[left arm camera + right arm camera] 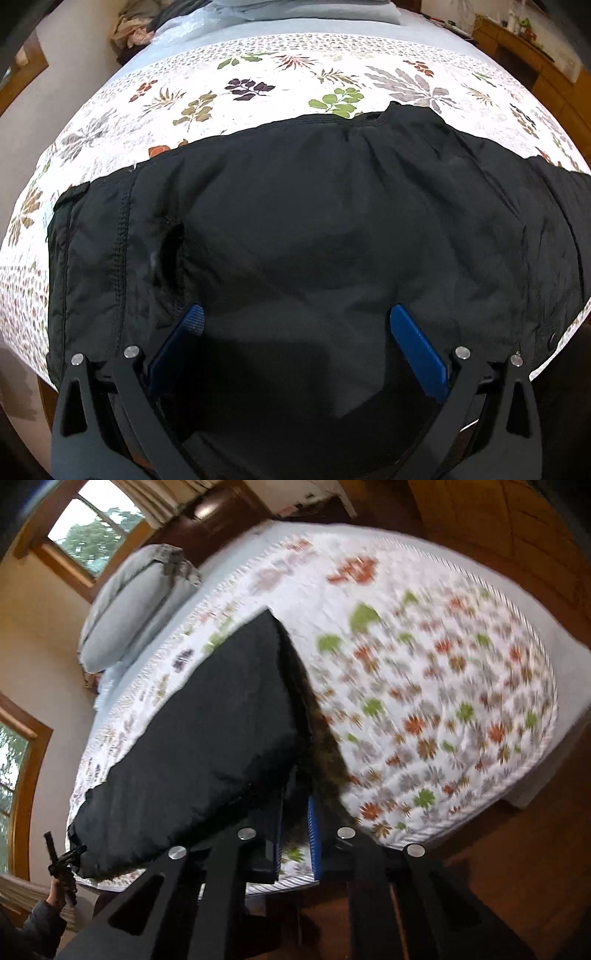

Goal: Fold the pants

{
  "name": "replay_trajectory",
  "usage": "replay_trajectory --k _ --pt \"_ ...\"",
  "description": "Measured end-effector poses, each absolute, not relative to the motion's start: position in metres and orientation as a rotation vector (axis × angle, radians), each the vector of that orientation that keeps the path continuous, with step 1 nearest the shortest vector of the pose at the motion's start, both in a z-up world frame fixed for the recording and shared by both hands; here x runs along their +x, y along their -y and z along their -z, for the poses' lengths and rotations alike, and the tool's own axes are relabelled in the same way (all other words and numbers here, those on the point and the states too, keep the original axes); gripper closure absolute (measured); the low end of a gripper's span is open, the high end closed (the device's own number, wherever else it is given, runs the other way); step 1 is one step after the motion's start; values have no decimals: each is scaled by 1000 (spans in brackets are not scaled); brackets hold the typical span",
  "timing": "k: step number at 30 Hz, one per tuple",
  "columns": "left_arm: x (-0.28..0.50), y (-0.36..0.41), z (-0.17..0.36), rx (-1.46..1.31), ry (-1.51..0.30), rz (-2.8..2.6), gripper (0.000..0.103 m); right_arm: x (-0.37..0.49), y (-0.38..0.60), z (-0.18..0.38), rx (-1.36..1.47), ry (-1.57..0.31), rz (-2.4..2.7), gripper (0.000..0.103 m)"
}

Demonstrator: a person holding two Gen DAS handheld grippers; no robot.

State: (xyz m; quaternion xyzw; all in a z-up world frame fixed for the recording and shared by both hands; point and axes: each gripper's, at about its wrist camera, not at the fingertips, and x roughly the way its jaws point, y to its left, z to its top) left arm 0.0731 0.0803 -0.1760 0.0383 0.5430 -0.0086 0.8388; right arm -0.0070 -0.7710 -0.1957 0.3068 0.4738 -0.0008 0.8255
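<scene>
Black pants [314,221] lie spread across the flowered bedspread [258,74], filling most of the left wrist view. My left gripper [295,314] hovers just over them, open, its blue pads [413,343] wide apart with nothing pinched. In the right wrist view the pants [203,738] run as a long dark panel toward the pillows. Their right edge is raised and throws a shadow on the spread. My right gripper [295,805] is shut at that near edge of the pants, with its fingertips meeting on the fabric. The picture is blurred there.
Grey pillows [136,602] lie at the head of the bed, below a window [88,528]. A wooden floor [517,867] borders the bed on the right. A sleeved hand [55,893] holds the other gripper at the lower left. A wooden dresser [535,48] stands at the far right.
</scene>
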Motion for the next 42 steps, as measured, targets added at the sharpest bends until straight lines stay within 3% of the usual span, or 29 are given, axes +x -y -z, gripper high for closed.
replay_trajectory --k 2,6,10,22,23,25,27,35,38,40,42 --pt "74 -90 176 50 -1142 20 2 -9 774 203 686 -1002 8 89" --pt "74 -91 174 53 -1144 29 2 -30 779 181 698 -937 88 66" --pt "71 -90 172 47 -1133 22 2 -44 777 162 746 -882 59 57" --pt "48 -105 148 -15 -1098 -23 2 -6 734 193 852 -936 -13 56" --pt "48 -107 148 -19 -1101 -28 2 -5 733 194 862 -931 -18 59" --pt "47 -111 148 -30 -1105 -36 2 -3 730 192 862 -927 -25 81" --pt "47 -113 146 -38 -1090 -40 2 -9 732 189 898 -907 -46 92" --pt "55 -117 166 43 -1162 -93 2 -32 735 196 890 -948 -33 93" --pt "55 -119 166 29 -1160 -97 2 -29 735 203 920 -962 -29 82" --pt "54 -119 165 35 -1159 -97 2 -29 731 199 895 -970 -36 66" --pt "52 -120 162 28 -1151 -103 2 -30 726 191 863 -958 -21 45"
